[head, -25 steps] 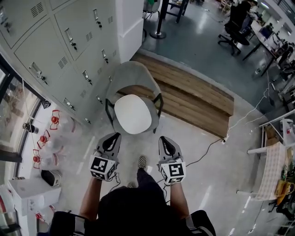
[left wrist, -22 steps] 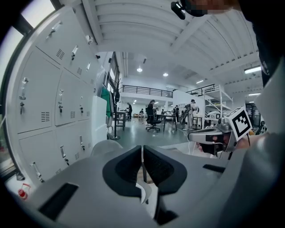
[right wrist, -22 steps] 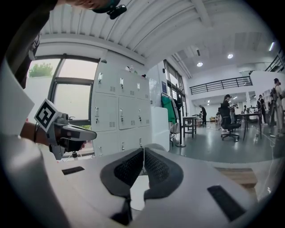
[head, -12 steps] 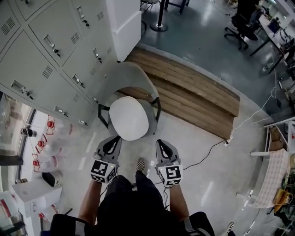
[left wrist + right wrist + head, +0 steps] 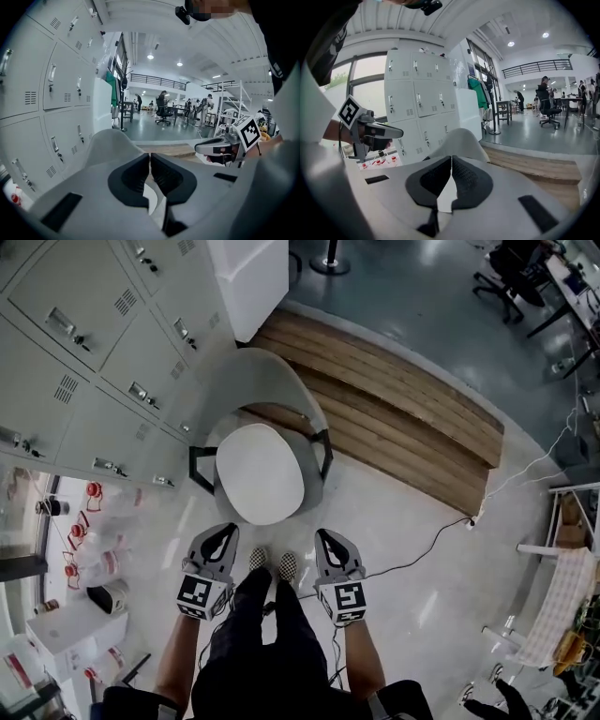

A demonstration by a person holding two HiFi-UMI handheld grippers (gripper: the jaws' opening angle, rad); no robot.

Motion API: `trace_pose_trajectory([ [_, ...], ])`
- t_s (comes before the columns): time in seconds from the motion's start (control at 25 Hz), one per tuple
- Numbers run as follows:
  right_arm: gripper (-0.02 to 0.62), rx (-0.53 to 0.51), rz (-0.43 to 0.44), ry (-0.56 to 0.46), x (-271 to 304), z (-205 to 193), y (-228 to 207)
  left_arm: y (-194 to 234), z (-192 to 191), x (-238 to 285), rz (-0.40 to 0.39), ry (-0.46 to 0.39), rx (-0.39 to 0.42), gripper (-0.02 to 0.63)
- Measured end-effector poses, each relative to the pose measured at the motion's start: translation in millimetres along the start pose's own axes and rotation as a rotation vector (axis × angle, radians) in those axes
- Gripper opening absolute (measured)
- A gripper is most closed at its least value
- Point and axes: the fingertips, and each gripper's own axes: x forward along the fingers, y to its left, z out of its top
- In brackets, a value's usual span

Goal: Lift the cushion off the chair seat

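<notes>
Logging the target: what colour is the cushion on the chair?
White. The cushion shows best in the head view.

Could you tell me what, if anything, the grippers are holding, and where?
Nothing is held: the left gripper and right gripper are shut and empty, short of the cushion.

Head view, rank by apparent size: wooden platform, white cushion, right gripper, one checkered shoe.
1. wooden platform
2. white cushion
3. right gripper, though it is nearer the camera, which inflates it
4. checkered shoe, partly hidden by the leg
</notes>
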Motion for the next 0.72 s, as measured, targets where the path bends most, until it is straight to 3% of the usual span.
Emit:
trace_pose_trajectory([
  [0.72, 0.029, 0.093, -0.049, 0.112, 111.7, -149.9, -20.4, 43.0, -171.1, 99.0, -0.093, 0.14, -0.036, 0.029],
])
